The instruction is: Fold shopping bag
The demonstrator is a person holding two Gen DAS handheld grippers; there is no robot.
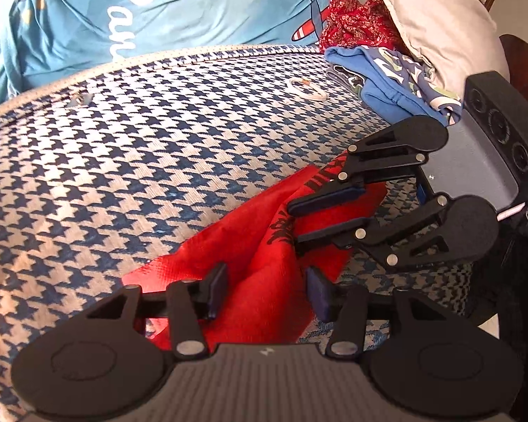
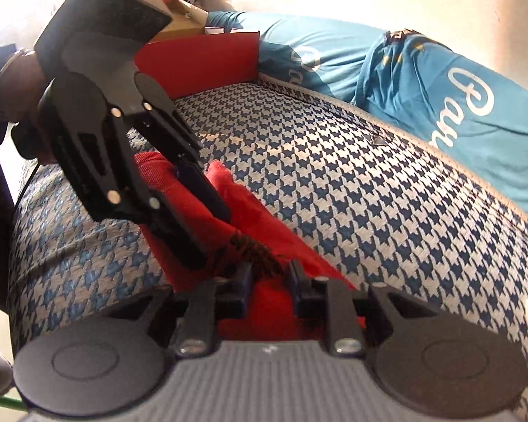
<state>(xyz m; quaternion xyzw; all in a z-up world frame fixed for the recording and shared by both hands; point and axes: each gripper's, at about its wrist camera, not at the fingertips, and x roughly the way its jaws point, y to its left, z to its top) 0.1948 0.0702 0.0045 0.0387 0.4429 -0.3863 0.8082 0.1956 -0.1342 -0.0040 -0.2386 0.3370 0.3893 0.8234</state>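
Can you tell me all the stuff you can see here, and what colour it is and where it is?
shopping bag: one, red with black print, crumpled on the near part of the bed, between both grippers
bed cover: one, blue and white houndstooth, under everything
blue sheet: one, teal with white writing, along the far edge
red patterned cloth: one, red, far right corner
blue clothes: a small pile, blue, right side
pillow: one, beige, far right
ring: one, white, beside the clothes
left hand-held gripper: one, black, open over the bag
right hand-held gripper: one, black, open over the bag
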